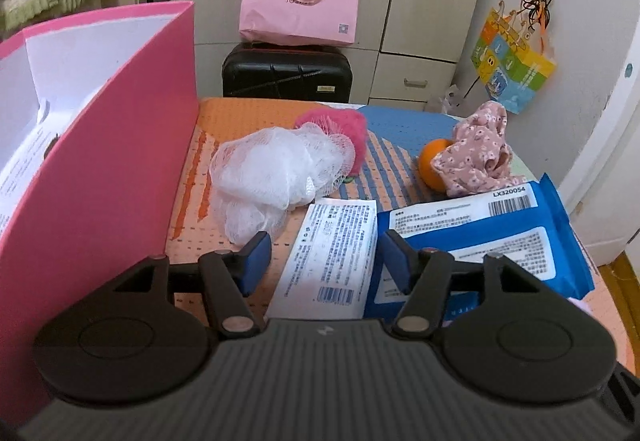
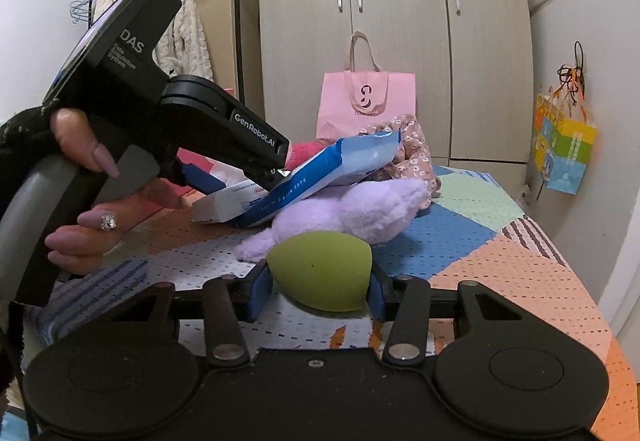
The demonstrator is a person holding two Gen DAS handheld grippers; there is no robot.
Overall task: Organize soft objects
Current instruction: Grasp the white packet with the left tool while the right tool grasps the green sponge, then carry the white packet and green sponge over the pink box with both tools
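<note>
While our right hand-held gripper (image 2: 320,291) pinches the green sponge (image 2: 320,271) and the left (image 1: 324,261) gapes wide, empty, the pink box (image 1: 100,161) looks unfilled, with loofahs (image 1: 276,169), cloth (image 1: 476,157) and plush (image 2: 360,211) left on the table (image 2: 520,281).

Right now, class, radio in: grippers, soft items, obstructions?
Right gripper shut on green sponge. Left gripper open, over white packet. Pink box at left, open.
</note>
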